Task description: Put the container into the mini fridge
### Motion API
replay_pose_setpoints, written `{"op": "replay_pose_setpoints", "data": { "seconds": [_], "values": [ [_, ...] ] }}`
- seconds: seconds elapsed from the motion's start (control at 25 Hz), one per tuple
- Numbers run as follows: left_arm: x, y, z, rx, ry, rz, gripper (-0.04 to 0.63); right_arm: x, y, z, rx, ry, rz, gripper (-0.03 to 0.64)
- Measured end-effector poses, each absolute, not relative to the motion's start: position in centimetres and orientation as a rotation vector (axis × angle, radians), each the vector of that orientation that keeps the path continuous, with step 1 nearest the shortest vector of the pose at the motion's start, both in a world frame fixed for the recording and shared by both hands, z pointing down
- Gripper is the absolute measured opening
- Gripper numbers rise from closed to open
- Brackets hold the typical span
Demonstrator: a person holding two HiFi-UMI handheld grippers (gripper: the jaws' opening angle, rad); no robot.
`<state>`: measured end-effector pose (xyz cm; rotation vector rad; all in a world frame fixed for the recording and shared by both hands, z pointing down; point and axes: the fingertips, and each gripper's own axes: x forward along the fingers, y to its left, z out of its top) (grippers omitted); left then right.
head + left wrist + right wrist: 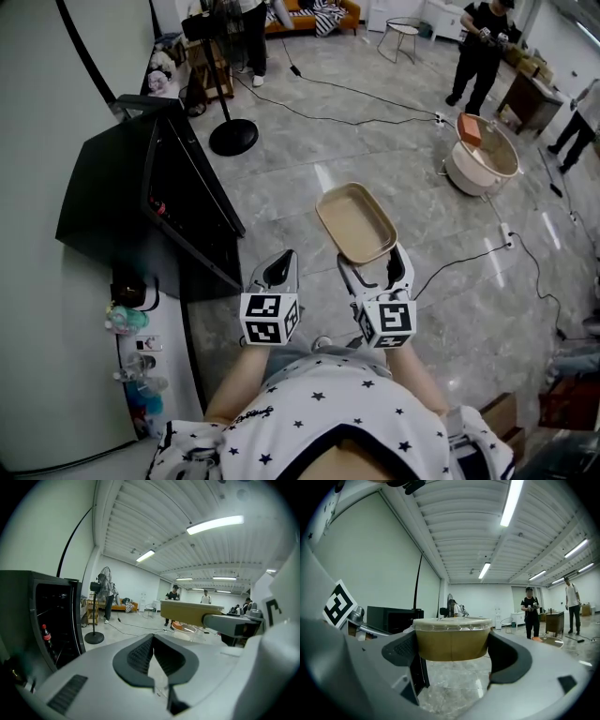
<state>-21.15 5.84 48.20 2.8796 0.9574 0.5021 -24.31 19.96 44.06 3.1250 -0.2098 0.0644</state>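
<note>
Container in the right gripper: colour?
The container is tan; clearest in right gripper view.

I work in a big, bare lab hall: stone floor (375, 150) crossed by cables (375, 95), strip lights (215, 523), a standing fan (232, 137), a sofa (309, 14), people (480, 52) standing about.

Readable text: none in any view.
Left marker cube (270, 319): lower centre of the head view; black-and-white square pattern only, not letters or digits.
Right marker cube (389, 322): just right of it; the same kind of pattern.
Bottle (45, 638): left side of the left gripper view, inside the mini fridge (18, 611); red label, print too small to read.
</note>
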Motion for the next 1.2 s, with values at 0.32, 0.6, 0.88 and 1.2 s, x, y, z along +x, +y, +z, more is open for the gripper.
{"op": "replay_pose_setpoints", "data": {
  "seconds": [0.32,0.6,0.88,1.2],
  "values": [
    [-22.5,5.4,48.8,2.896,0.897,0.51,0.012,-24.9,19.4,44.4,3.127,-0.279,0.04,0.469],
    [-23.4,5.8,48.9,2.914,0.872,0.521,0.012,-24.7,20.2,44.3,3.168,-0.311,0.026,0.469],
    [-22.6,5.7,48.7,2.921,0.831,0.521,0.012,-23.6,20.3,44.5,3.179,-0.342,0.034,0.469],
    [-20.5,5.7,49.8,2.924,0.805,0.558,0.012,-20.7,20.4,44.7,3.183,-0.373,0.029,0.469]
  ]
}}
